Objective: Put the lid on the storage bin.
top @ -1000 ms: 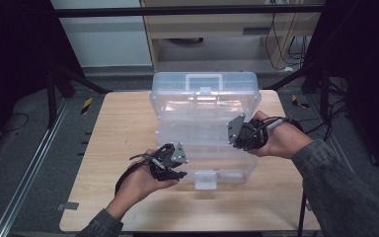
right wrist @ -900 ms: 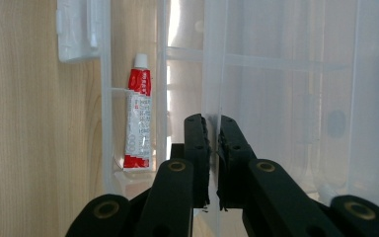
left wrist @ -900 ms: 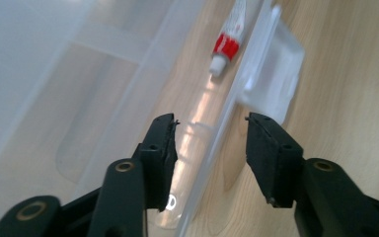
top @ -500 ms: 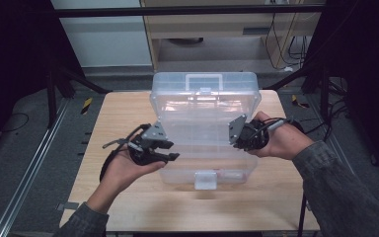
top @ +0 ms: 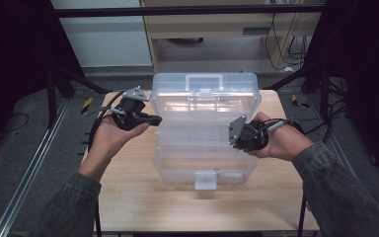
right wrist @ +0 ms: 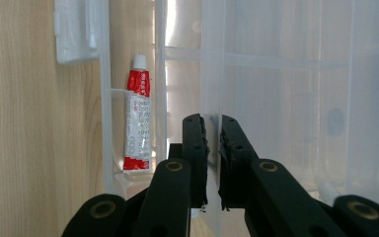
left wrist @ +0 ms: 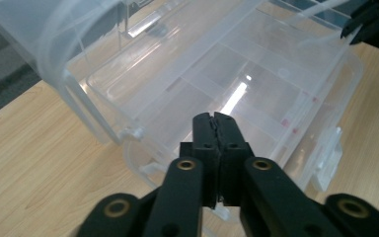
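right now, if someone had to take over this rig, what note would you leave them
Left gripper: shut and empty; its jaws have just been closing with nothing between them. It hangs by the left rim of the clear box, near the hinge.
Right gripper: shut on a thin clear wall at the box's right side, apparently steadying it.
Things: the box sits on the wooden table with its lid upright. A red-and-white tube lies in a front compartment near the latch.
Done: the lid is open.
Left: probably the tube or the lid; untouched so far.

High view overhead; both gripper views close on the clear box [top: 205, 133].
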Demonstrator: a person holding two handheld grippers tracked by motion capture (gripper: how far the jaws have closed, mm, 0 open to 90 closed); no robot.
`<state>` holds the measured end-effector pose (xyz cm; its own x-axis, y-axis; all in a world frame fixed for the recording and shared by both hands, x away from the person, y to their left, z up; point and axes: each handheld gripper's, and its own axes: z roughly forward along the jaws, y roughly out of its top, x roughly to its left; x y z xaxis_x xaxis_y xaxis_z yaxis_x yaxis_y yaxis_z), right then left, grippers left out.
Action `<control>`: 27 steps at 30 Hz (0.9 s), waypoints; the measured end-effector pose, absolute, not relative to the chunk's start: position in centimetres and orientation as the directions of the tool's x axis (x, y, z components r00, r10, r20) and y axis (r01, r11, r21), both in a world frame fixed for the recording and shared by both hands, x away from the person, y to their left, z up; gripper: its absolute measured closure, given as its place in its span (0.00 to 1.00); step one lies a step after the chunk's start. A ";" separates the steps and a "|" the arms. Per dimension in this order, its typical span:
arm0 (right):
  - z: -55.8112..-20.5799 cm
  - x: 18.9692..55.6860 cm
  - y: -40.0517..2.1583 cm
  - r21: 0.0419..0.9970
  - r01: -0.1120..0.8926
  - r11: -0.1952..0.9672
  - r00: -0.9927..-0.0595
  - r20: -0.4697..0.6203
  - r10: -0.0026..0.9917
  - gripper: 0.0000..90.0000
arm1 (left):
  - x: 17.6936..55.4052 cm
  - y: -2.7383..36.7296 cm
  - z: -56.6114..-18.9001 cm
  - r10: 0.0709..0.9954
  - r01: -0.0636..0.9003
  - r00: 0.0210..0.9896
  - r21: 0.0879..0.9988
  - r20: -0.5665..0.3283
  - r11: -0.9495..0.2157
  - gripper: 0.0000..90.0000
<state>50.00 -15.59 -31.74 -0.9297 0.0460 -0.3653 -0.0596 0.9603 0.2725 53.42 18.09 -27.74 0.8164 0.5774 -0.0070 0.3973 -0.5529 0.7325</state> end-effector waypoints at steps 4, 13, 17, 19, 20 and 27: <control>-31.8 50.0 -15.6 0.269 -0.061 0.961 -0.929 -0.368 0.044 0.93 | 54.5 18.2 -27.5 0.597 0.426 0.801 0.743 -0.044 -0.516 0.99; -32.0 49.7 -15.6 0.270 -0.062 0.961 -0.929 -0.367 0.043 0.92 | 55.2 18.5 -27.2 0.636 0.459 0.768 0.760 -0.079 -0.460 1.00; -32.1 49.7 -15.6 0.270 -0.064 0.961 -0.931 -0.364 0.040 0.92 | 55.2 18.5 -27.2 0.641 0.461 0.764 0.758 -0.074 -0.461 1.00; -32.1 49.6 -15.6 0.268 -0.064 0.961 -0.931 -0.364 0.040 0.92 | 55.2 18.5 -27.3 0.645 0.464 0.760 0.757 -0.074 -0.460 1.00; -32.1 49.6 -15.6 0.266 -0.063 0.962 -0.932 -0.362 0.039 0.92 | 55.1 18.5 -27.2 0.647 0.465 0.760 0.752 -0.068 -0.467 1.00; -32.4 49.3 -15.8 0.290 -0.046 0.956 -0.933 -0.354 0.063 0.84 | 54.5 18.7 -27.8 0.645 0.470 0.760 0.755 -0.083 -0.457 1.00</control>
<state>49.35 -15.83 -32.36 -0.9331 0.0628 -0.3541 -0.0456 0.9560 0.2897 54.50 18.73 -27.83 0.7601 0.6445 -0.0832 0.4701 -0.4569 0.7551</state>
